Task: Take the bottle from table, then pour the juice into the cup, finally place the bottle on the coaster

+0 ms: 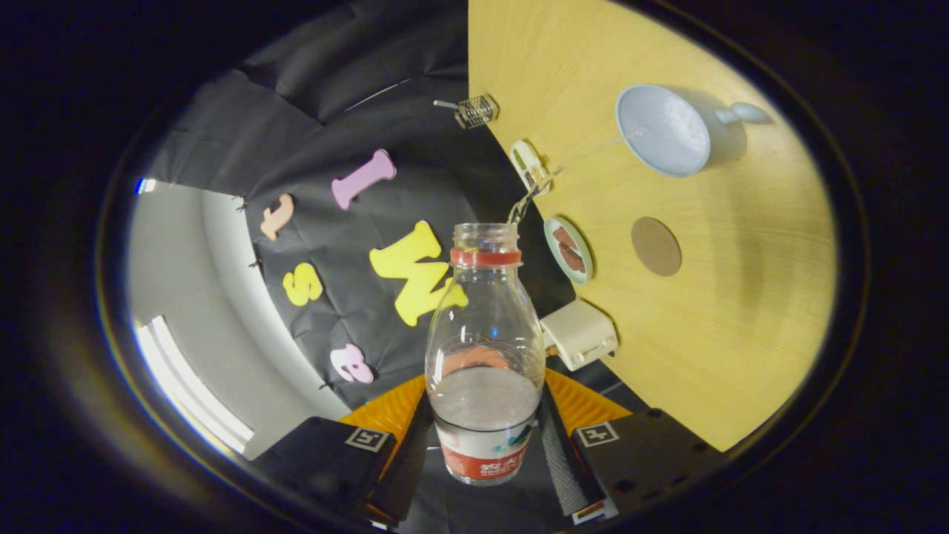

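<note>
One bottle: a clear plastic bottle [485, 348] with a red neck ring and a red-and-white label is seen between the two fingers, its open mouth pointing away from the camera; no cap is seen on it.
Liquid: the lower part of the bottle is filled with a clear, colourless liquid; the upper part is empty.
Stream: a thin clear thread of liquid [586, 154] is seen running from near the bottle's mouth across to the rim of the cup.
Tongs: the tongs [485, 437] are closed on the bottle, one finger pressed on each side of its labelled lower body.
Cup: a pale blue round cup [662, 130] with a side handle is seen on the light wooden surface [741, 311], well beyond the bottle's mouth, its open top shown to the camera.
Coaster: a round brown coaster [656, 246] is laid flat on the surface, apart from the cup and nearer the tongs, with nothing on it.
View: the wooden surface appears steeply tilted, its edge rising almost vertically beside the bottle.
Edge items: a small pale green dish [569, 250] holding something brown is set just beside the coaster, at the surface's edge; a cream box-shaped object [580, 334] is seen nearer the tongs; a small white device [528, 165] and a wire mesh holder [475, 111] are seen farther along the same edge.
</note>
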The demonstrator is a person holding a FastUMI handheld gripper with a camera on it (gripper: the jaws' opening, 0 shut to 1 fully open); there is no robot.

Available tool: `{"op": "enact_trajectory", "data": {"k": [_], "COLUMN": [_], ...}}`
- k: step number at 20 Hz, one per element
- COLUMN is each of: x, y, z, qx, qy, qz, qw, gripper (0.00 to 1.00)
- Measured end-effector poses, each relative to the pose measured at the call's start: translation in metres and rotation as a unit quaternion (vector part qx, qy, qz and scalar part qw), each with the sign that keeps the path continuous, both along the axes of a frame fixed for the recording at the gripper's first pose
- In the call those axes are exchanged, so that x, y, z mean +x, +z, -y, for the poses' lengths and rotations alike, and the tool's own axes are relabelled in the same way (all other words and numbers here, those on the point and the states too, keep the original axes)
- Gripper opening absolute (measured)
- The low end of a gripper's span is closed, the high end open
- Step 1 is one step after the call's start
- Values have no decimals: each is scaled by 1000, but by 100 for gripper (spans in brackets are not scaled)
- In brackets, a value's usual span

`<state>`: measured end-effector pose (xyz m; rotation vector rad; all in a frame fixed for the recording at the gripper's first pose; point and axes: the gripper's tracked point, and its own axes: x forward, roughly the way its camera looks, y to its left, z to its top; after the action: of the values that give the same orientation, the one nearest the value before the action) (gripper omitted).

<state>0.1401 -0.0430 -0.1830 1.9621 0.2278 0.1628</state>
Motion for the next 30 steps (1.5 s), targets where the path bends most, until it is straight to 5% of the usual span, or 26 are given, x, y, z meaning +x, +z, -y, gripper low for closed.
{"op": "enact_trajectory", "data": {"k": [11,23,30], "x": [-2,-5,-7], "y": [7,30,33], "z": [3,24,26], "qx": [18,132,128], "qy": [-14,-50,-55], "qz": [4,18,25], "qw": [1000,990,990], "gripper": [76,76,76]}}
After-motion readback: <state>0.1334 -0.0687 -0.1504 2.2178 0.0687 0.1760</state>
